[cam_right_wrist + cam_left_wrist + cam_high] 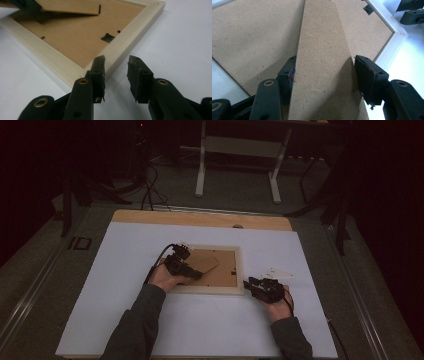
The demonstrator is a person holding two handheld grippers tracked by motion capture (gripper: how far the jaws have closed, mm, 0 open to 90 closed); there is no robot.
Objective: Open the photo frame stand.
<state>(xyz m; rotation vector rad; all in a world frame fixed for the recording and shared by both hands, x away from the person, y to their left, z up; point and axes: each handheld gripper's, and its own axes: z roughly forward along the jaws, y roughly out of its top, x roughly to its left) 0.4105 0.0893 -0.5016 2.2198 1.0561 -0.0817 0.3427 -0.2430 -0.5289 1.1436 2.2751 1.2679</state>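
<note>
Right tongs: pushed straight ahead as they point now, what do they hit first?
Probably the near corner of the pale wooden picture frame; the right tongs, open, sit just short of it, though depth is unclear.

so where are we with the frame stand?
Done: the picture frame lies face down on the white table, backing board up. In hand: the left claw has its jaws either side of the fold-out stand, which looks lifted off the backing; the grip isn't clearly closed. The right claw sits open at the frame's corner. Left: finishing the stand, standing the frame upright.
</note>
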